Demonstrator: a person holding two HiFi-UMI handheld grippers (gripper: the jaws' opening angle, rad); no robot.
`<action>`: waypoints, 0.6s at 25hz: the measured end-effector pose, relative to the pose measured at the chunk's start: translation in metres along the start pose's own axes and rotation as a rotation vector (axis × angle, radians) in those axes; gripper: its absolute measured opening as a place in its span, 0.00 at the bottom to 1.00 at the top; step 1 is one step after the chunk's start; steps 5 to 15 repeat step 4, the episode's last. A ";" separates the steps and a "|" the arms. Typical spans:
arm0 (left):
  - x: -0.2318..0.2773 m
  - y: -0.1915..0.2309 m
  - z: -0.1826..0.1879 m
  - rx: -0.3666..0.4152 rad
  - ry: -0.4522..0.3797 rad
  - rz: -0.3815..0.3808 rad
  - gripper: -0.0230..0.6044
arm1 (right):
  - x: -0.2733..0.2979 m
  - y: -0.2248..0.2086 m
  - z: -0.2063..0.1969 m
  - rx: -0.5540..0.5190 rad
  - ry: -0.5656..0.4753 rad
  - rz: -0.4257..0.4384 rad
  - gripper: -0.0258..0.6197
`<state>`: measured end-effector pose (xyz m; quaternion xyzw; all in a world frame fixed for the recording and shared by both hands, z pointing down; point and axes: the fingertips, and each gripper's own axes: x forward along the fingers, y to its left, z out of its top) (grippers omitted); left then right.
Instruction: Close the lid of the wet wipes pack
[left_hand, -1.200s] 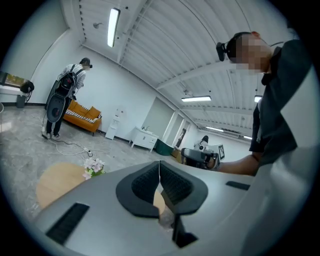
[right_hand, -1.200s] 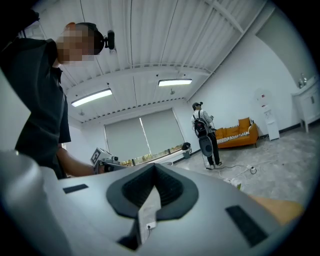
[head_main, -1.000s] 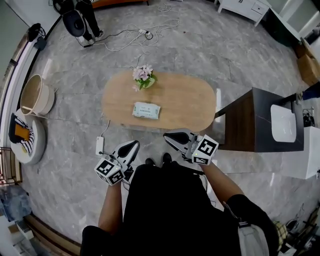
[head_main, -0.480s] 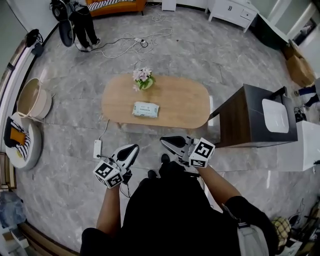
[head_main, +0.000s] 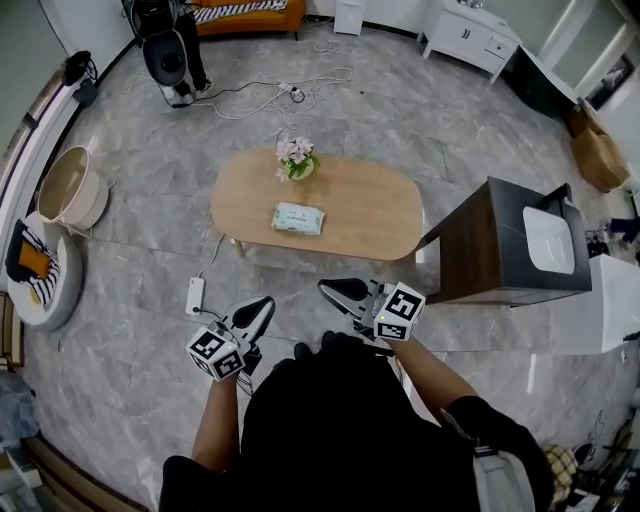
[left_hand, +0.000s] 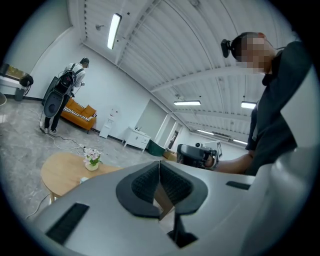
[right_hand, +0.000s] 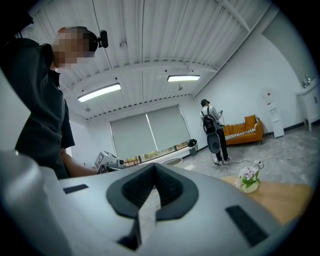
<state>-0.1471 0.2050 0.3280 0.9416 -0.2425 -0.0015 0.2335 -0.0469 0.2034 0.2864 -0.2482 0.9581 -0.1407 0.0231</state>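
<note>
The wet wipes pack (head_main: 298, 218), pale green and white, lies flat near the middle of the oval wooden table (head_main: 370, 215). Whether its lid is up cannot be told from this distance. Both grippers hang in front of my body, short of the table's near edge and apart from the pack. My left gripper (head_main: 264, 302) is shut with nothing in it; in its own view the pads meet at the tips (left_hand: 159, 163). My right gripper (head_main: 325, 288) is shut and empty too, its pads touching (right_hand: 154, 165). Neither gripper view shows the pack.
A small vase of flowers (head_main: 297, 158) stands at the table's far edge. A dark cabinet (head_main: 485, 250) with a white basin stands to the right. On the floor lie a power strip (head_main: 195, 294) and cables. A person (head_main: 170, 45) stands at the back.
In the head view both grippers have drawn lower, away from the table's near edge. Their jaws stay shut. The pack has not moved on the table.
</note>
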 end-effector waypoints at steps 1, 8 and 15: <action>-0.001 0.001 0.002 0.001 0.000 0.001 0.07 | 0.002 0.001 0.003 -0.010 0.000 0.001 0.05; -0.004 0.000 0.008 0.014 0.003 -0.003 0.07 | 0.010 0.005 0.015 -0.045 -0.006 0.011 0.05; -0.004 0.000 0.008 0.014 0.003 -0.003 0.07 | 0.010 0.005 0.015 -0.045 -0.006 0.011 0.05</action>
